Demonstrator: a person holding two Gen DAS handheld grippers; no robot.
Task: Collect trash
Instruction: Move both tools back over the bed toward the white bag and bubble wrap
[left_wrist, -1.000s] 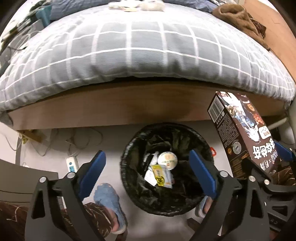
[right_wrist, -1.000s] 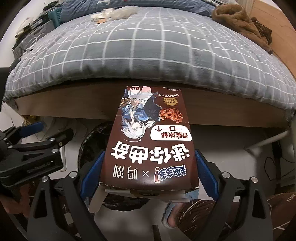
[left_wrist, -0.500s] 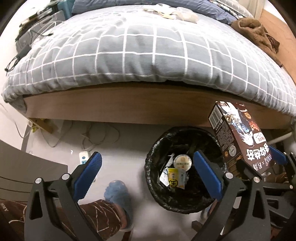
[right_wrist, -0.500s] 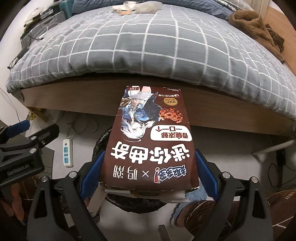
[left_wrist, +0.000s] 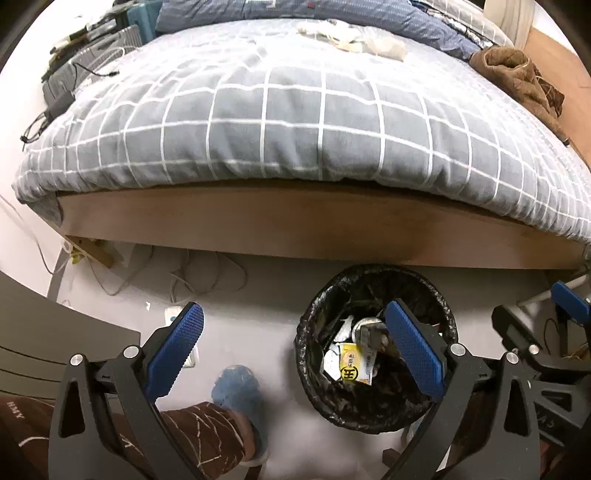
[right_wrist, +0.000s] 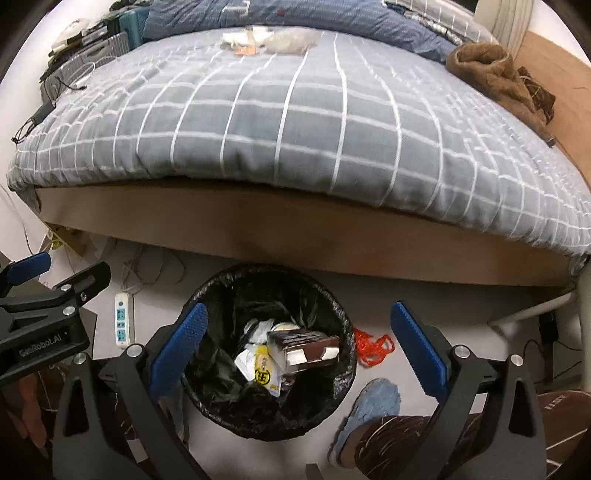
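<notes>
A round bin with a black liner (right_wrist: 341, 325) (left_wrist: 448, 314) stands on the floor by the bed. The brown snack box (right_wrist: 306, 347) (left_wrist: 371, 334) lies inside it on top of wrappers, one with a yellow label (right_wrist: 263, 373) (left_wrist: 349, 371). My right gripper (right_wrist: 299, 345) hangs above the bin, its jaws opening wide, nothing touching the blue pads. My left gripper (left_wrist: 295, 350) is open and empty over the floor at the bin's left edge. More pale trash (left_wrist: 351, 37) (right_wrist: 273, 40) lies far back on the bed.
A bed with a grey checked duvet (left_wrist: 295, 110) and a wooden side board (right_wrist: 295, 236) fills the upper part. A white power strip (right_wrist: 121, 319) and cables lie left of the bin, red netting (right_wrist: 371, 345) right of it. A person's blue slippers (left_wrist: 236, 391) (right_wrist: 373, 406) flank the bin.
The brown box has left my right gripper and now lies in the bin. The right jaws have spread wider. Both grippers have risen and pulled back a little.
</notes>
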